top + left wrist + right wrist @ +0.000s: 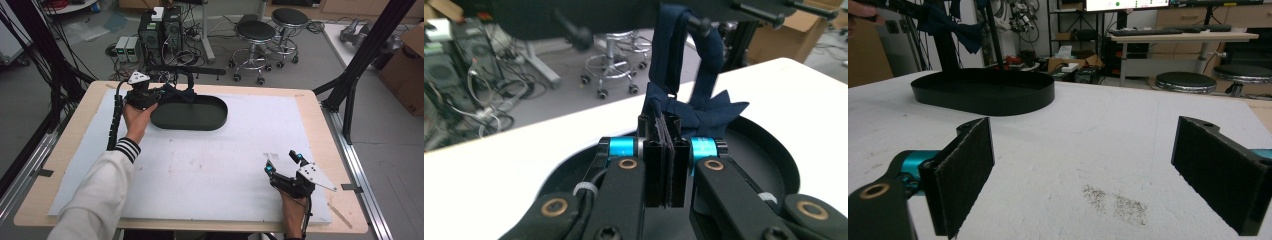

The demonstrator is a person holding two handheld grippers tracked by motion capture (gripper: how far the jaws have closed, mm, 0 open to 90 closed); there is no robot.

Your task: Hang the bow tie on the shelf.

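Left tool at the far left of the surface, held in the left hand and reaching over the near-left rim of the black oval tray. Jaws pressed together on a dark navy bow tie, pinching the cloth at its left edge, as seen in the left gripper view. Bow tie hanging by its strap from a black peg of the stand rising from the tray, its lower folds just above the tray floor; whether touching it cannot be told. In the high view, bow tie at the far-left edge of the tray, just beside the tool. Right tool near the near-right corner of the surface, well apart from the tray, held in the right hand. Jaws spread wide with nothing between, bare white surface below and a faint dark smudge on it.
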